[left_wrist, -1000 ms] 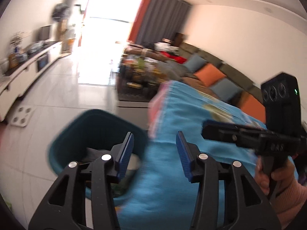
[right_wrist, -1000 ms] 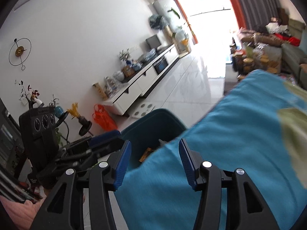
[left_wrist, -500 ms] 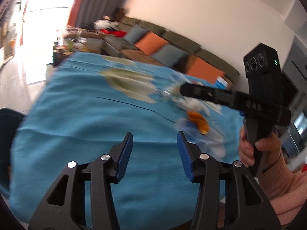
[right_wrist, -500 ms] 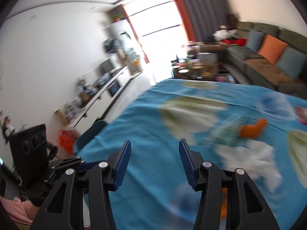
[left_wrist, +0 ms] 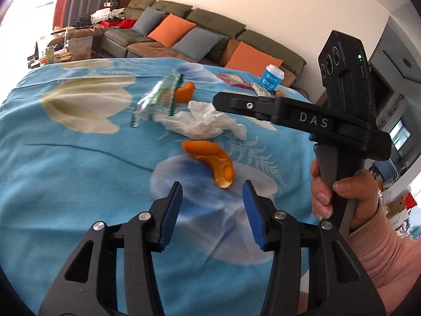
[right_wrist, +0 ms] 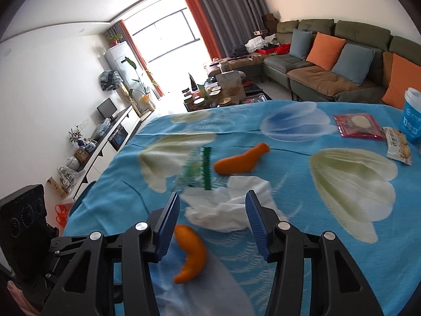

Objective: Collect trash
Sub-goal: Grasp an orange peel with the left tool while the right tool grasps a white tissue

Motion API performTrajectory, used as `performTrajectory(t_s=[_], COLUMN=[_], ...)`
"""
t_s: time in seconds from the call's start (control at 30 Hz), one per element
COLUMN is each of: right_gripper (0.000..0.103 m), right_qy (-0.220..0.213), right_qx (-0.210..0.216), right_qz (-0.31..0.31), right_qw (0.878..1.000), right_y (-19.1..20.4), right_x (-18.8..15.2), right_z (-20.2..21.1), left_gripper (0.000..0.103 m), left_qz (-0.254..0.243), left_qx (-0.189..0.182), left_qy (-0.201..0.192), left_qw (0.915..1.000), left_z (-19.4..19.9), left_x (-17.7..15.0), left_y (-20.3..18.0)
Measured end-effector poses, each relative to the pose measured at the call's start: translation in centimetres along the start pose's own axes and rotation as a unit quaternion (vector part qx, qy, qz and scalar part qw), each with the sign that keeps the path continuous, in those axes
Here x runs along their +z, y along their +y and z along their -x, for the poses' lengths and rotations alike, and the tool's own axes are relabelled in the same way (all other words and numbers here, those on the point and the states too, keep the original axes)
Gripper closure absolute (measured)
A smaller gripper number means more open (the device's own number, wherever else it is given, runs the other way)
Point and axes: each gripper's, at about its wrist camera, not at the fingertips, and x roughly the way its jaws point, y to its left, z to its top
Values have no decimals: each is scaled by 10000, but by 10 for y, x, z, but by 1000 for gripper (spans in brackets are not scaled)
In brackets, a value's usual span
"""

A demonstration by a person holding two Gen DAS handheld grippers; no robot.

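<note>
Both the left gripper [left_wrist: 212, 197] and the right gripper [right_wrist: 212, 212] hover with fingers spread, holding nothing. The crumpled tissue [right_wrist: 231, 206] lies mid-table on the blue cloth [right_wrist: 289, 250], between two orange peels [right_wrist: 190, 254]; it looks light and soft, best pinched at its raised folds.

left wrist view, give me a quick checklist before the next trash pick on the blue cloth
1. Left gripper empty, jaws apart: ok.
2. Right gripper empty, jaws apart: ok.
3. Near orange peel lies just ahead of the left jaws, free of other items: ok.
4. Crumpled tissue lies ahead of the right jaws, apart from the near peel: ok.
5. Clear wrapper reaches over the tissue's far edge, so lifting the tissue may drag it: not ok.
6. Bin within reach for the drop: cannot tell, only a dark rim shows past the cloth edge in the right wrist view.
</note>
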Motion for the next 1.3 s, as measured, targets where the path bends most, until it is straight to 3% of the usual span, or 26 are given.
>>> performTrajectory(t_s=[0.23, 0.37, 0.63, 1.0, 1.23, 1.3], right_gripper=[48, 48, 48, 50, 68, 78], right_qy=[149, 246, 315, 496, 565, 574], right_qx=[-47, -88, -90, -182, -258, -245], right_qz=[-85, -61, -93, -8, 18, 16], right_qw=[9998, 9996, 9994, 9986, 9981, 9980], right_y=[-15, -19, -21, -20, -16, -16], right_x=[1, -1, -2, -3, -4, -5], right_z=[-13, -20, -25, -31, -31, -31], left_gripper=[58, 66, 88, 91, 92, 91], left_qz=[-94, -71, -167, -50, 41, 81], left_qx=[167, 344, 390, 314, 415, 455], left_qy=[262, 446, 449, 226, -43, -87], left_qw=[9995, 9984, 9981, 9992, 9991, 9989], left_z=[-26, -40, -43, -18, 15, 22], left_x=[14, 19, 20, 11, 4, 1], left_y=[-12, -16, -15, -4, 7, 12])
